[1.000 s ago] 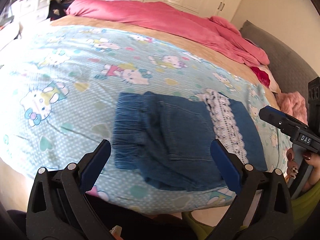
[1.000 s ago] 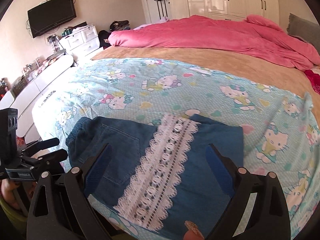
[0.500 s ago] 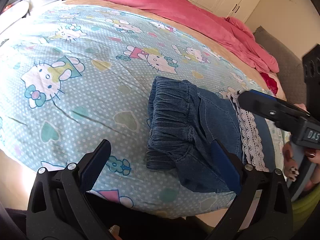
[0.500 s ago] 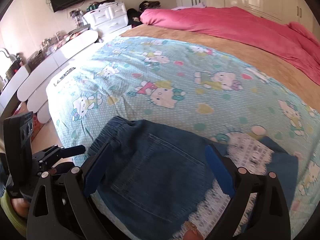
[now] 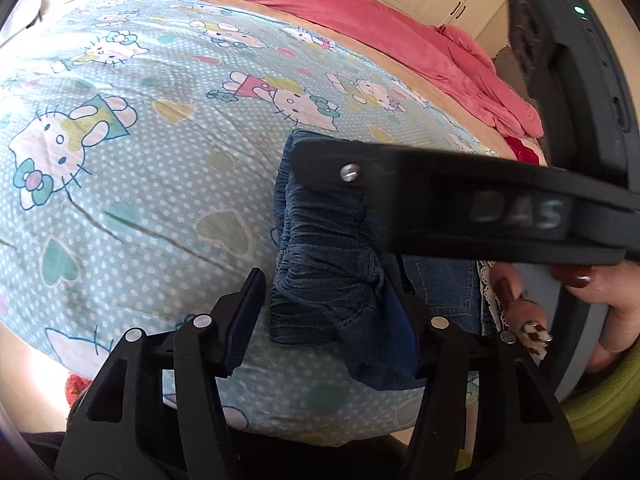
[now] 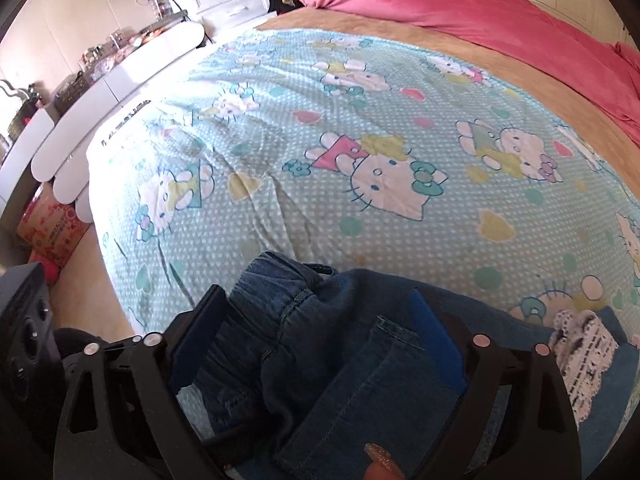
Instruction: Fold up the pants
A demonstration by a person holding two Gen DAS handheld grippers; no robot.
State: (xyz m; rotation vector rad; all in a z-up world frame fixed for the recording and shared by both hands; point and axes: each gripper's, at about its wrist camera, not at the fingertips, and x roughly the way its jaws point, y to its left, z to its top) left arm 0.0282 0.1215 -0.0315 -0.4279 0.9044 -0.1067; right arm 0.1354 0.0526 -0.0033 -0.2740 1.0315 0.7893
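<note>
Folded blue denim pants (image 5: pixel 324 248) with a white lace trim (image 6: pixel 584 344) lie near the front edge of the bed. My left gripper (image 5: pixel 324 312) is open, its fingers on either side of the elastic waistband end (image 5: pixel 304 312). My right gripper (image 6: pixel 316 332) is open and sits low over the waistband and back pocket (image 6: pixel 360 380). In the left wrist view the right gripper's black body (image 5: pixel 460 208) crosses over the pants and hides their middle.
The pants rest on a light blue Hello Kitty sheet (image 6: pixel 360 120). A pink duvet (image 6: pixel 480 12) lies at the far side. White drawers and a curved white footboard (image 6: pixel 100 92) stand to the left. The bed's front edge is just below the grippers.
Both grippers have moved left and down onto the waistband end of the pants. The left gripper's fingers have narrowed. The right gripper now crosses close in front of the left camera.
</note>
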